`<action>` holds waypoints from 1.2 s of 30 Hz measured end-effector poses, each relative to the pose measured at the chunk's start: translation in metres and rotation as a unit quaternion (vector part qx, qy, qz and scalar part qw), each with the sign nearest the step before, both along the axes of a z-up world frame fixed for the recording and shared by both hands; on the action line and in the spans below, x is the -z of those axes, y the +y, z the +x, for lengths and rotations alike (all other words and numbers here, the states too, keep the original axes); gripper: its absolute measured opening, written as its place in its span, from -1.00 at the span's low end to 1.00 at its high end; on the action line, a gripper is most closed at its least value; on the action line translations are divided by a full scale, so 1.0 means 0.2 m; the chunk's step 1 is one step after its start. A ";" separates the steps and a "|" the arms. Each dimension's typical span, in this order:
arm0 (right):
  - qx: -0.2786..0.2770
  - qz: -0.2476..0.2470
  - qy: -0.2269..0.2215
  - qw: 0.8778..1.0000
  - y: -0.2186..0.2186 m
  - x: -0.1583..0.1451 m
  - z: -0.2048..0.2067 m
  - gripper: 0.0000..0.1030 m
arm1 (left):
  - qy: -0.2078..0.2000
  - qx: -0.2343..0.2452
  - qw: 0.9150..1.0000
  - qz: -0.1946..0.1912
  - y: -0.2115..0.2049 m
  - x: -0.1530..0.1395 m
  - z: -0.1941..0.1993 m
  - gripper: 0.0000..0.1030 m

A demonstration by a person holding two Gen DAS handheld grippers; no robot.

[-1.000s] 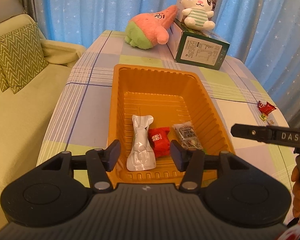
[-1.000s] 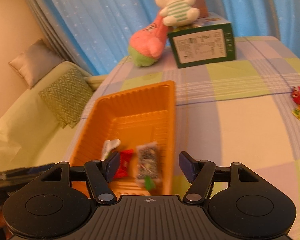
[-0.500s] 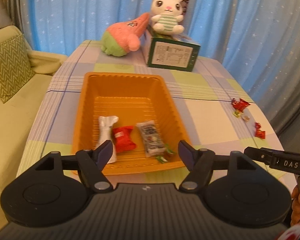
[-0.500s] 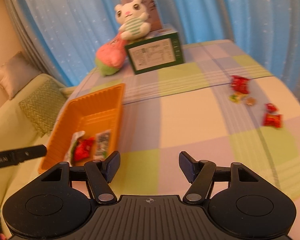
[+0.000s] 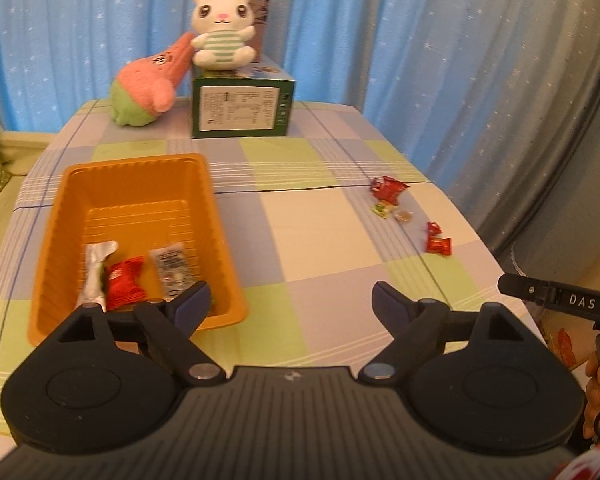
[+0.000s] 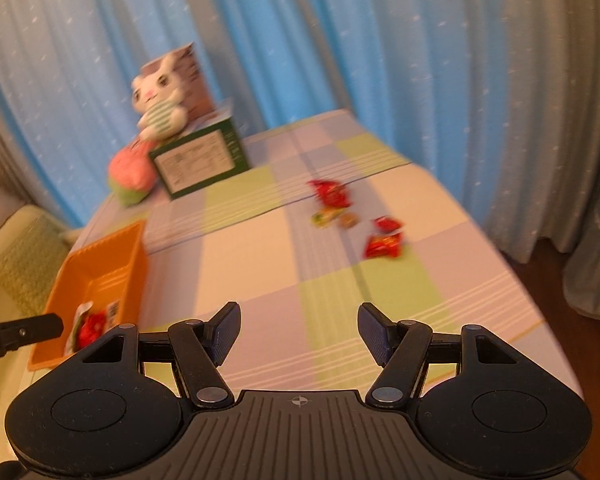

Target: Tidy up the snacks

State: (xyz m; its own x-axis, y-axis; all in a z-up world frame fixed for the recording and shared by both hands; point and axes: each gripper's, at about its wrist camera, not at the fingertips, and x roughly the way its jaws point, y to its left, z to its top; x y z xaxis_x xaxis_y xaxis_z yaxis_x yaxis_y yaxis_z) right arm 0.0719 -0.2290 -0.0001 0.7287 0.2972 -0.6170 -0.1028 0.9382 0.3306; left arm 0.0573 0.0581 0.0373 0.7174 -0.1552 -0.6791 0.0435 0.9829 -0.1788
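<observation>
An orange tray (image 5: 132, 172) on the checked table holds a silver packet (image 5: 94, 272), a red packet (image 5: 124, 282) and a dark packet (image 5: 172, 270). Several loose snacks lie at the table's right: a red packet (image 5: 388, 188), small candies (image 5: 392, 212) and red packets (image 5: 438, 240). My left gripper (image 5: 290, 304) is open and empty, just right of the tray's near corner. My right gripper (image 6: 298, 332) is open and empty over the near table; the loose red packets (image 6: 384, 238) lie ahead of it, and the tray (image 6: 100, 256) is at its left.
A green box (image 5: 242, 108) with a white bunny plush (image 5: 222, 38) on top and a pink plush (image 5: 150, 82) beside it stand at the table's far end. Blue curtains hang behind. A green sofa is on the left. The table's right edge drops off near the snacks.
Both grippers have swung right, away from the tray, toward the loose snacks. The left gripper's jaws have opened wider. Both stay empty.
</observation>
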 end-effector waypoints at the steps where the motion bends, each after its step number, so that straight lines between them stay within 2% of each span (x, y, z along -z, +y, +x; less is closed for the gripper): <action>1: 0.006 -0.001 -0.002 1.000 -0.03 -0.01 -0.01 0.26 | -0.001 0.004 1.000 0.000 -0.03 0.00 0.01 0.67; 15: 0.048 -0.006 -0.010 0.999 -0.33 -0.01 0.02 0.26 | -0.004 0.047 0.999 0.001 -0.36 0.01 0.14 0.69; 27: 0.031 -0.041 0.005 0.999 -0.42 0.08 0.19 0.26 | 0.002 0.079 0.997 0.014 -0.62 0.11 0.34 0.69; 36: 0.009 -0.053 0.009 0.999 -0.52 0.20 0.36 0.26 | 0.000 0.095 0.995 0.010 -0.83 0.26 0.52 0.69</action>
